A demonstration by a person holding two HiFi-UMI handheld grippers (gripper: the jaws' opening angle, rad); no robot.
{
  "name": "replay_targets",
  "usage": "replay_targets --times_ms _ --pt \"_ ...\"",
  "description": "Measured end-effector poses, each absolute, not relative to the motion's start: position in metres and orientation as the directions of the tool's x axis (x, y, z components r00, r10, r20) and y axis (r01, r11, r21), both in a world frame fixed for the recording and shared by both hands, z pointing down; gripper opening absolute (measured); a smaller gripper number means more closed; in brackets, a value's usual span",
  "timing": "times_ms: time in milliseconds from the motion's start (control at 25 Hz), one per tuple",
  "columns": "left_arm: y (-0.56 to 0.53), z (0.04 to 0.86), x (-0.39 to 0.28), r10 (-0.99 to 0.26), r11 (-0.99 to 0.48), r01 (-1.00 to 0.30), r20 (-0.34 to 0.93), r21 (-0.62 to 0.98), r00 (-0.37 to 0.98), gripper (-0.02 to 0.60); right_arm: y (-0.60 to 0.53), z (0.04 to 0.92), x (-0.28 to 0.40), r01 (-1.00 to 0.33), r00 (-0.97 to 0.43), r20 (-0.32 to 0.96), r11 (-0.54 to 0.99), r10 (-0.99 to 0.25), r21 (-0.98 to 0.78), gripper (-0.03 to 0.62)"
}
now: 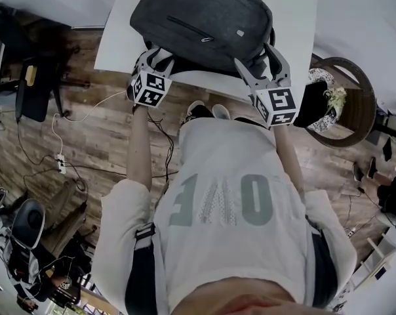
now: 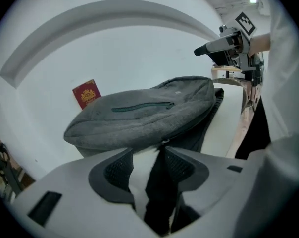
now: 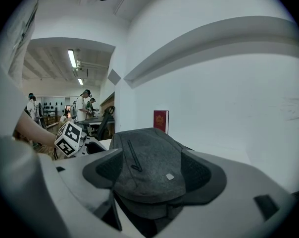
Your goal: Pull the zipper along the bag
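A dark grey bag (image 1: 198, 18) lies on the white table (image 1: 296, 12), with a closed front pocket zipper (image 2: 142, 106) across its side. My left gripper (image 1: 157, 56) is at the bag's near left edge. In the left gripper view its jaws (image 2: 147, 155) stand part open around a dark strap (image 2: 157, 187) that runs from the small metal zipper pull (image 2: 162, 143). The strap lies against the right pad, and white table shows beside the left pad. My right gripper (image 1: 257, 58) holds the bag's right end, and the bag (image 3: 144, 167) fills the gap between its pads.
A red book (image 2: 86, 93) leans against the white wall behind the bag. A round wooden stand (image 1: 349, 104) with items on it is to the right of the table. Black chairs (image 1: 27, 77) and cables are on the wooden floor at the left.
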State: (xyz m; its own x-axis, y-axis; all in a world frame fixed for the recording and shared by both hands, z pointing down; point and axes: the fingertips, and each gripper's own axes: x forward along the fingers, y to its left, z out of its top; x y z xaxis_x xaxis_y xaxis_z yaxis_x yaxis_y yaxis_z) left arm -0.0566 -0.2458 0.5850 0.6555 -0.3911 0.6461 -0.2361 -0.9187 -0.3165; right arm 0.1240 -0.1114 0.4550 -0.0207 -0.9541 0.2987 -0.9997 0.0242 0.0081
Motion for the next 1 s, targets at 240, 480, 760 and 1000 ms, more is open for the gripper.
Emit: replay_targets --times_ms 240,480,760,1000 --pt "-0.236 0.595 -0.048 -0.338 -0.932 -0.135 0.666 -0.337 0.666 0.156 -0.112 0.458 0.127 -1.000 -0.012 0.302 0.016 -0.953 0.011 0.371" --pt "-0.223 0.601 -0.043 -0.185 -0.920 0.160 0.758 -0.357 0.626 0.118 -0.113 0.459 0.122 -0.999 -0.027 0.308 0.033 -0.951 0.016 0.370" --pt "-0.231 0.606 -0.033 -0.097 -0.943 0.191 0.774 -0.273 0.626 0.066 -0.124 0.460 0.117 -0.999 -0.050 0.301 0.052 -0.952 0.000 0.370" --pt "-0.225 0.596 -0.045 -0.237 -0.923 0.109 0.769 -0.369 0.593 0.028 -0.134 0.457 0.091 -0.992 -0.121 0.289 0.122 -0.950 -0.016 0.370"
